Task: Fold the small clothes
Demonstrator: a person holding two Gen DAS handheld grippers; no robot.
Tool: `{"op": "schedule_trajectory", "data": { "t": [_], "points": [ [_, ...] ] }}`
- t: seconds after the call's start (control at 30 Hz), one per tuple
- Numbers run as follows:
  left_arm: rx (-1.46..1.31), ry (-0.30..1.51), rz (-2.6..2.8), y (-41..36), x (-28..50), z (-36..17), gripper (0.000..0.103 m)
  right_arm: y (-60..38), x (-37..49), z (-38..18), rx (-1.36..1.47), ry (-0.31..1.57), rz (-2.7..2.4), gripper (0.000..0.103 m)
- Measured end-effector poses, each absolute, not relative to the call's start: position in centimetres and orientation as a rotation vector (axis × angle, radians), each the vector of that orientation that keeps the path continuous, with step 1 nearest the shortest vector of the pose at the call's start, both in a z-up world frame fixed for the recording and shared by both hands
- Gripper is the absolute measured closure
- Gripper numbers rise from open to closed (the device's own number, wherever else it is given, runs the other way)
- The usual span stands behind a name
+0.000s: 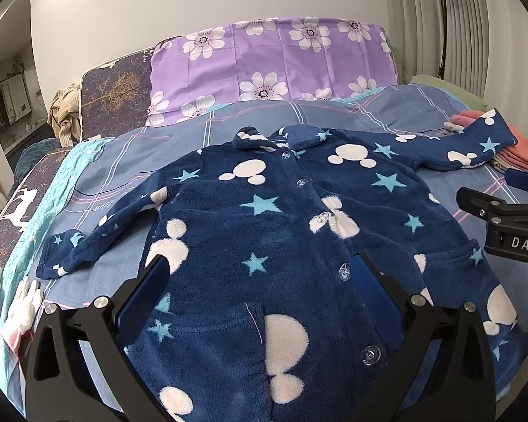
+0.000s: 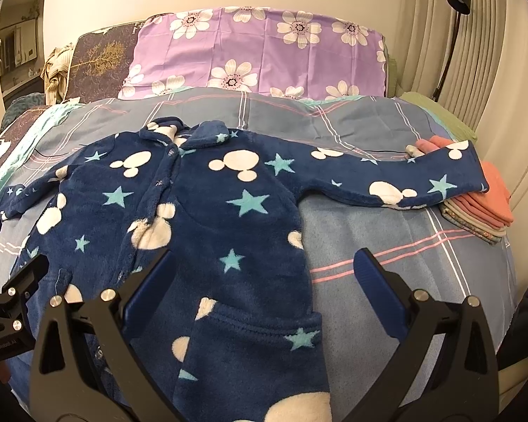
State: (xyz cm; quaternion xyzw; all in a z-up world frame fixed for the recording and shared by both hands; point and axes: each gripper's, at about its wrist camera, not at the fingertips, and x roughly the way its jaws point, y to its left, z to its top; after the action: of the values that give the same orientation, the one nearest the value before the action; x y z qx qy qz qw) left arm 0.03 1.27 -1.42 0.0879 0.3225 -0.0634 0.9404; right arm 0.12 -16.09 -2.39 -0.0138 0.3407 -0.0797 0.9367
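A small navy fleece jacket (image 1: pixel 281 218) with white mouse heads and teal stars lies flat and buttoned on the bed, collar away from me, both sleeves spread out. My left gripper (image 1: pixel 260 267) hovers open over its lower front, nothing between the fingers. In the right wrist view the same jacket (image 2: pixel 200 211) fills the left and middle, and my right gripper (image 2: pixel 264 263) stands open above its right hem edge. The right sleeve (image 2: pixel 397 179) stretches out to the right, its cuff resting on a stack of folded clothes (image 2: pixel 482 207).
The bed carries a blue plaid cover (image 2: pixel 387 246) and a purple flowered pillow (image 1: pixel 274 66) at the head. A folded pink and beige pile (image 1: pixel 514 154) sits at the right edge. White socks (image 1: pixel 21 306) lie at the left edge. A black lamp (image 2: pixel 457 0) stands by the wall.
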Motion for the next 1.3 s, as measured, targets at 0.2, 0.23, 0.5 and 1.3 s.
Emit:
{"op": "schedule_trajectory", "data": {
  "t": [0.2,0.23,0.5,1.3],
  "points": [
    [0.183,0.655,-0.13,1.3,0.1,-1.4,0.001,-16.3,0.2,-2.8,-0.024,0.705,-0.166,0.002],
    [0.18,0.656,-0.131,1.3,0.0,-1.4,0.001,-16.3,0.2,-2.9,-0.023,0.706,-0.167,0.002],
    [0.173,0.662,-0.131,1.3,0.0,-1.6,0.001,-16.3,0.2,-3.2,-0.025,0.713,-0.17,0.002],
    [0.176,0.665,-0.148,1.0,-0.3,-1.9,0.001,-15.9,0.2,-3.8,-0.034,0.729,-0.174,0.002]
  ]
}}
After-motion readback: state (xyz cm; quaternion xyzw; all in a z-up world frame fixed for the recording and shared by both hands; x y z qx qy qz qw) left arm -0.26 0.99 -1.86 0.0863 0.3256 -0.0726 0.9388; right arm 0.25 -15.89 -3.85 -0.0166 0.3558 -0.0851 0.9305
